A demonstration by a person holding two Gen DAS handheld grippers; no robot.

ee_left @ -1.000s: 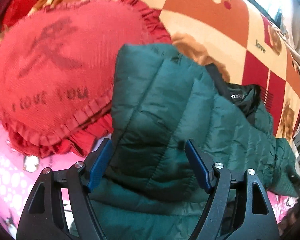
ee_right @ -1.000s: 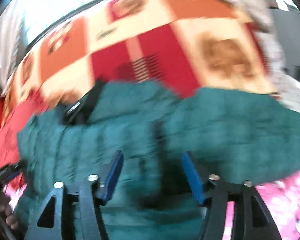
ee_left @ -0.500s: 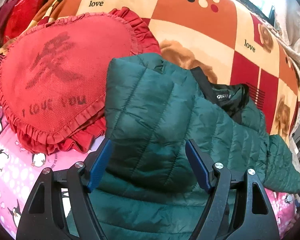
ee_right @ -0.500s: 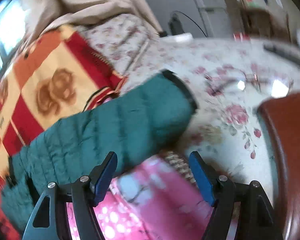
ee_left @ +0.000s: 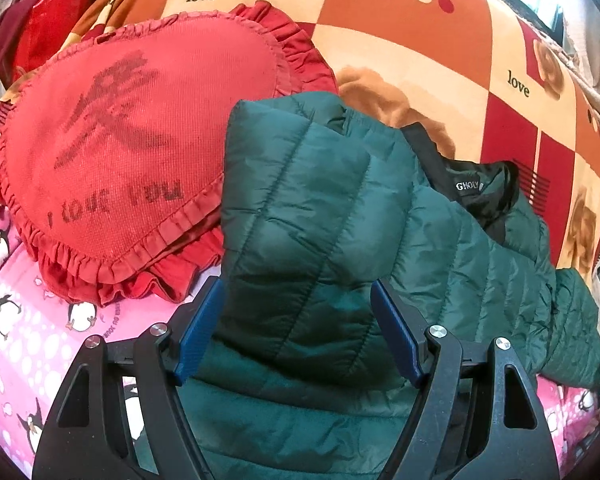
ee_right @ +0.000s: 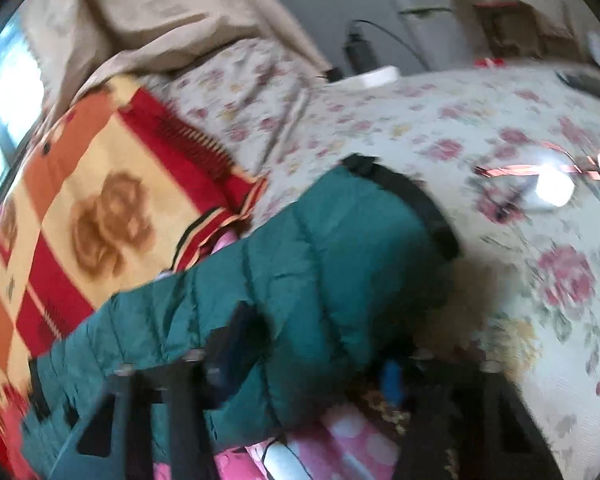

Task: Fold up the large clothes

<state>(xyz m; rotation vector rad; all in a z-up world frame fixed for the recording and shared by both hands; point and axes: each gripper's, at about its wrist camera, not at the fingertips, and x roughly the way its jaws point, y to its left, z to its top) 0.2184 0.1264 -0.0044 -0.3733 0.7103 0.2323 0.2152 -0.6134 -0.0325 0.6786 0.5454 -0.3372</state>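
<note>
a "gholy" label point(ee_left: 469, 186) is read on the black lining at 2 o'clock of the green puffer jacket point(ee_left: 320, 216), which is spread on the pink penguin sheet point(ee_left: 16, 336). "i love you" is stitched on the red heart cushion point(ee_left: 132, 140) at 10 o'clock; "love" is printed on the checked blanket point(ee_left: 380, 28). the left gripper point(ee_left: 296, 330) is held apart over a folded sleeve. the right gripper point(ee_right: 312, 360) is blurred, spread around the cuffed sleeve point(ee_right: 340, 248).

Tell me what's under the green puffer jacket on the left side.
The green puffer jacket overlaps the right edge of the red heart pillow and lies on the pink penguin sheet, with the checked blanket behind. Whatever lies beneath its middle is covered.
</note>
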